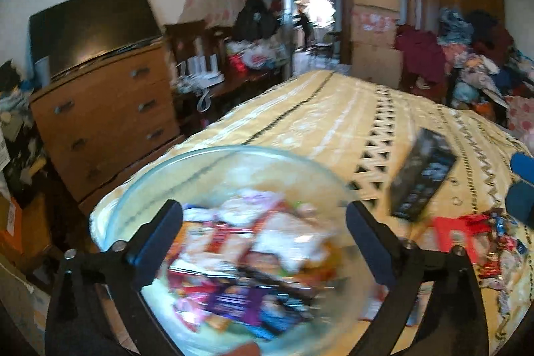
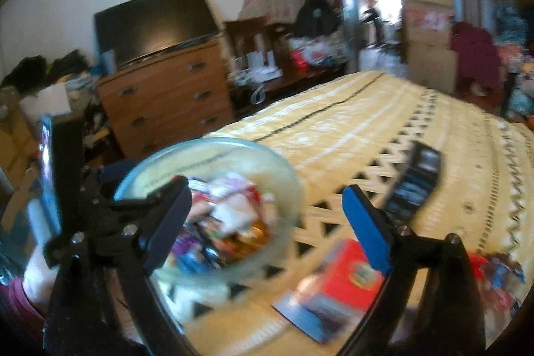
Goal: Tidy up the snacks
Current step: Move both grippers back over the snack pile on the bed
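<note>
Both claws gape wide, holding nothing: the left claw point(image 1: 263, 232) hangs over the full glass bowl point(image 1: 213, 162), while the red snack box point(image 2: 347, 272) on the bed point(image 2: 350, 122) lies just ahead of the right claw point(image 2: 267, 216).

Soft daylight fills the room, brightest at the blown-out doorway point(image 1: 313, 2) at the far end. Both fisheye views bend the walls and darken to black at the corners. Motion blur smears the snacks in the glass bowl point(image 1: 233, 222) and the red packet point(image 2: 347, 276). Shadows are faint on the bedspread point(image 1: 333, 109).
</note>
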Tool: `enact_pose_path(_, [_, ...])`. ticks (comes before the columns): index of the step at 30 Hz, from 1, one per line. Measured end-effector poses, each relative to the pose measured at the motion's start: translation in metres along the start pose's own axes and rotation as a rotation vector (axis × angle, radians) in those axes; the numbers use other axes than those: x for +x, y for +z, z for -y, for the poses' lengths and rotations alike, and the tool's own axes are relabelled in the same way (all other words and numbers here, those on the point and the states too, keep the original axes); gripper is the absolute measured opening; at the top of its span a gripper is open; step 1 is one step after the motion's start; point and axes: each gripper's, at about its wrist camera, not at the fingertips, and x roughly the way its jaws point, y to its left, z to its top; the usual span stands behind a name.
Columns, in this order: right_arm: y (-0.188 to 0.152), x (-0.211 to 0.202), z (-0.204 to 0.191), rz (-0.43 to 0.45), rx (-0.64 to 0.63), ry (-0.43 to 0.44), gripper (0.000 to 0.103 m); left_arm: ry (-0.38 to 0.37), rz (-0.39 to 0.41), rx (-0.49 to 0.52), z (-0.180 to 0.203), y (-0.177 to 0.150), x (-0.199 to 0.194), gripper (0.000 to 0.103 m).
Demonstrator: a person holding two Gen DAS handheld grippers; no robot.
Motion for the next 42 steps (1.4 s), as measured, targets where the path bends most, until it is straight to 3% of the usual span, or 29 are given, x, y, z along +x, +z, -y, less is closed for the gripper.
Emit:
enact_pose_path(6, [-0.045, -0.068, 0.044, 0.046, 0.052, -0.158, 0.097, -0.075, 0.040, 0.069, 0.075, -0.002, -0.029, 0.102])
enact_pose_path(13, [-0.117, -0.114, 0.102, -0.036, 0.183, -0.308, 0.097, -0.267, -0.007, 0.134, 0.160, -0.018, -0.042, 0.102])
enact_pose_path(17, [-0.157, -0.137, 0.128, -0.083, 0.286, -0.363, 0.097, -0.276, -0.031, 0.230, 0.213, -0.037, -0.051, 0.102])
enact_pose_path(22, [-0.201, -0.158, 0.149, -0.132, 0.320, -0.431, 0.097, -0.367, -0.072, 0.303, 0.260, -0.061, -0.060, 0.102])
enact_pose_path(29, [-0.253, -0.171, 0.184, -0.199, 0.406, -0.475, 0.097, -0.384, -0.105, 0.398, 0.309, -0.093, -0.063, 0.102])
enact_pose_path(35, [-0.275, -0.177, 0.197, -0.215, 0.449, -0.473, 0.097, -0.398, -0.150, 0.442, 0.335, -0.113, -0.053, 0.102])
enact_pose_path(42, [-0.289, -0.179, 0.209, -0.217, 0.496, -0.469, 0.097, -0.436, -0.279, 0.457, 0.360, -0.145, -0.022, 0.102])
